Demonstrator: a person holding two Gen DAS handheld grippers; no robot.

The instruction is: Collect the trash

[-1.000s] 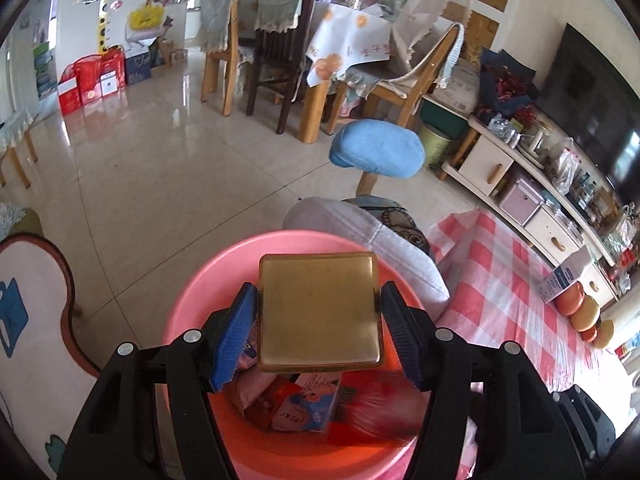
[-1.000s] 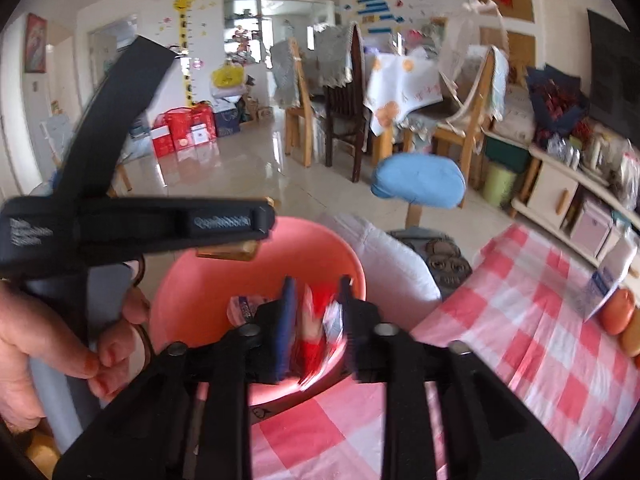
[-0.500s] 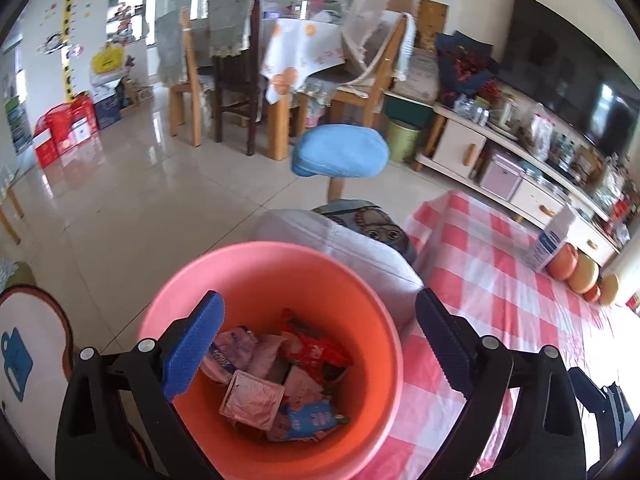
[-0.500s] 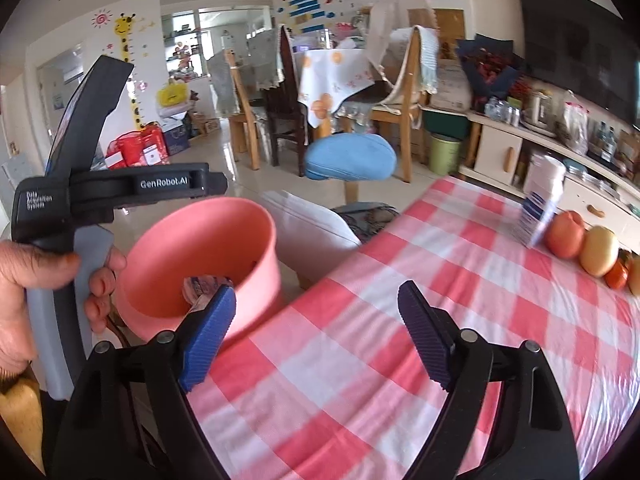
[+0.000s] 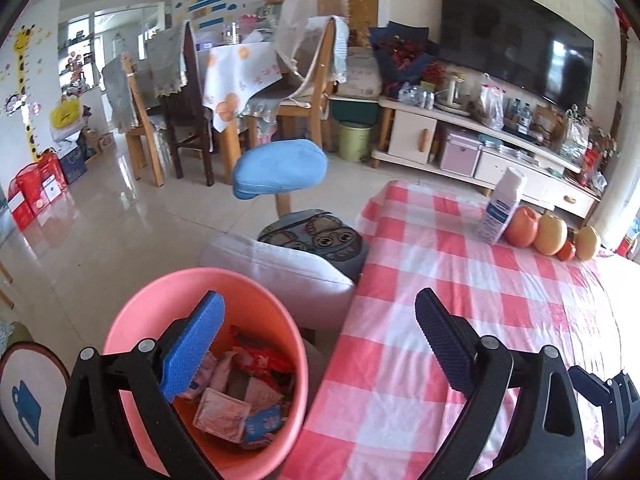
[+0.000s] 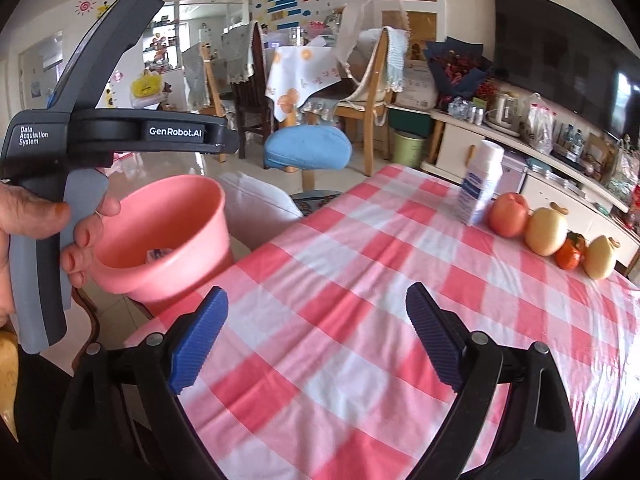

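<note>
A pink bucket [image 5: 132, 320] stands on the floor beside the table, with several crumpled wrappers [image 5: 236, 392] lying in it. My left gripper [image 5: 320, 344] is open and empty, its left finger over the bucket and its right finger over the red-checked tablecloth [image 5: 500, 288]. In the right wrist view the bucket [image 6: 168, 224] sits at the left, with a person's hand [image 6: 44, 216] on the left gripper's handle beside it. My right gripper [image 6: 316, 340] hangs over the tablecloth [image 6: 360, 264], its jaws still opening with nothing between them.
A white and blue bottle [image 6: 480, 184] and a row of fruit [image 6: 544, 228] stand at the table's far side. A grey cushioned seat [image 5: 280, 264] and a blue stool [image 5: 280, 168] sit beyond the bucket. Dining chairs and a TV cabinet [image 5: 480, 144] line the back.
The left gripper let go of a golden box and the right of a red wrapper over the bucket. Both opened wide and swung right toward the table.
</note>
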